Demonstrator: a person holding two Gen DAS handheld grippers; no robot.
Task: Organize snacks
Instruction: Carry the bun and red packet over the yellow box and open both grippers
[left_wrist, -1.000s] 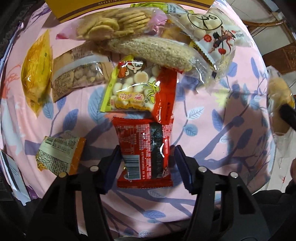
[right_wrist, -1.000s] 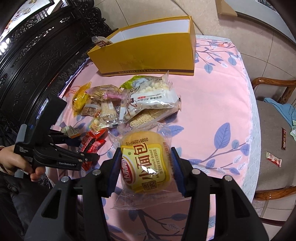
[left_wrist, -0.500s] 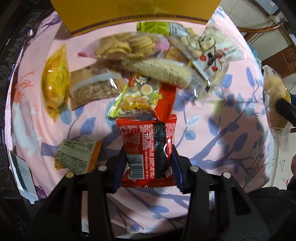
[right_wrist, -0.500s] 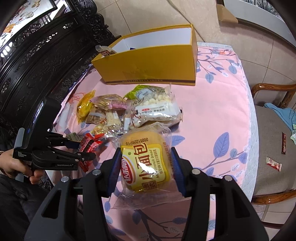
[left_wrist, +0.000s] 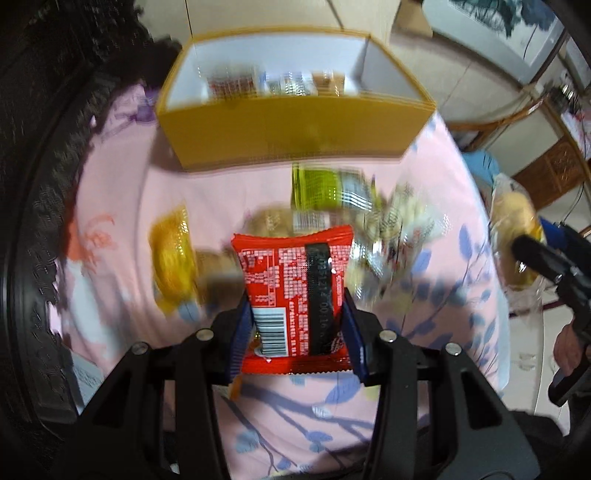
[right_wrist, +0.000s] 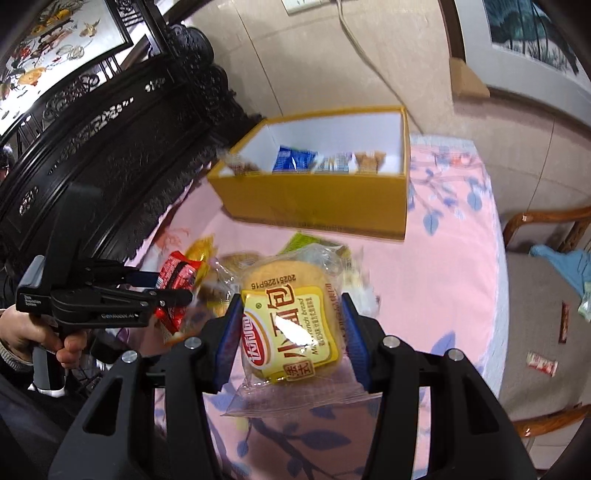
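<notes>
Partly done: several packets already sit in the yellow box (right_wrist: 325, 195) at upper centre. The left claw (left_wrist: 295, 325) is clamped on a red packet (left_wrist: 291, 288), the right claw (right_wrist: 291, 339) on a bread bun (right_wrist: 291, 317); a pile of snacks (left_wrist: 332, 206) waits on the tabletop (right_wrist: 443, 280).

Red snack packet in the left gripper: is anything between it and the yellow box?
Nothing visible blocks it. The red snack packet is held above the loose snacks lying before the yellow box, whose top is open with packets inside.
</notes>
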